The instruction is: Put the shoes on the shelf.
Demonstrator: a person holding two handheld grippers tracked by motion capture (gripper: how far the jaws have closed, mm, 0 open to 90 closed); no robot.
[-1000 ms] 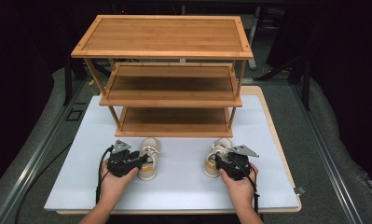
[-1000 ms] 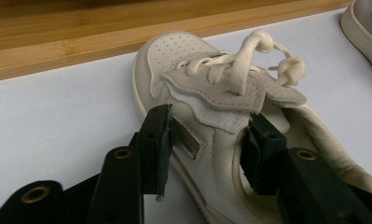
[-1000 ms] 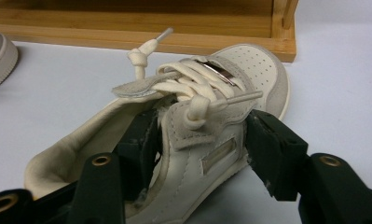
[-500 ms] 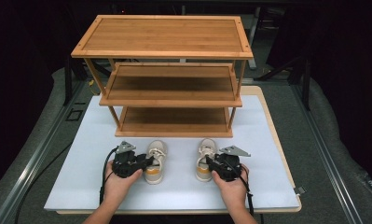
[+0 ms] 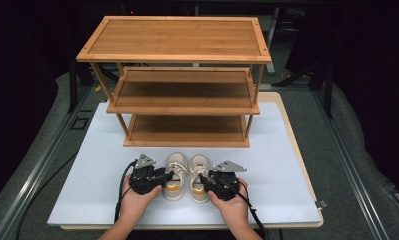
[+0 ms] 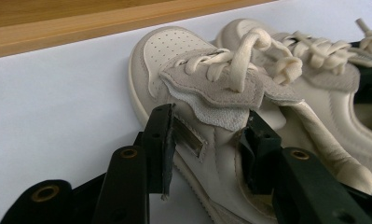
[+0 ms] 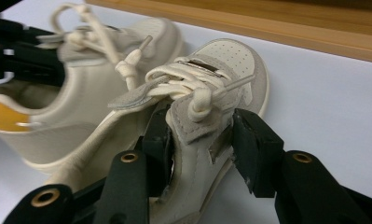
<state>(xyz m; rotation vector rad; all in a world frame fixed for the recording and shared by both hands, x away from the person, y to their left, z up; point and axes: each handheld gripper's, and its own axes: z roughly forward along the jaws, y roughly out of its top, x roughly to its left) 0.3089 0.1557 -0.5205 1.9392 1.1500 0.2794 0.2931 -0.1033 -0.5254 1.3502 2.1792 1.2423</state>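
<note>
Two cream lace-up shoes stand side by side on the white board (image 5: 287,165), toes toward the wooden rack (image 5: 187,140). My left gripper (image 5: 168,176) is shut on the left shoe (image 5: 176,170). In the left gripper view my left gripper (image 6: 207,126) has one jaw outside the left shoe (image 6: 174,51) and one inside its opening. My right gripper (image 5: 203,180) is shut on the right shoe (image 5: 199,170). Its jaws have just been closing. In the right gripper view my right gripper (image 7: 200,126) pinches the right shoe (image 7: 230,60) at its side wall by the laces.
The three-tier bamboo rack stands at the back of the board, its lowest shelf (image 5: 187,125) bare just beyond the toes. Bare board lies to either side of the hands. Dark floor and rails surround the table.
Both hands have slid inward with their shoes. The shoes, apart a second ago, now sit close together at the middle of the board.
</note>
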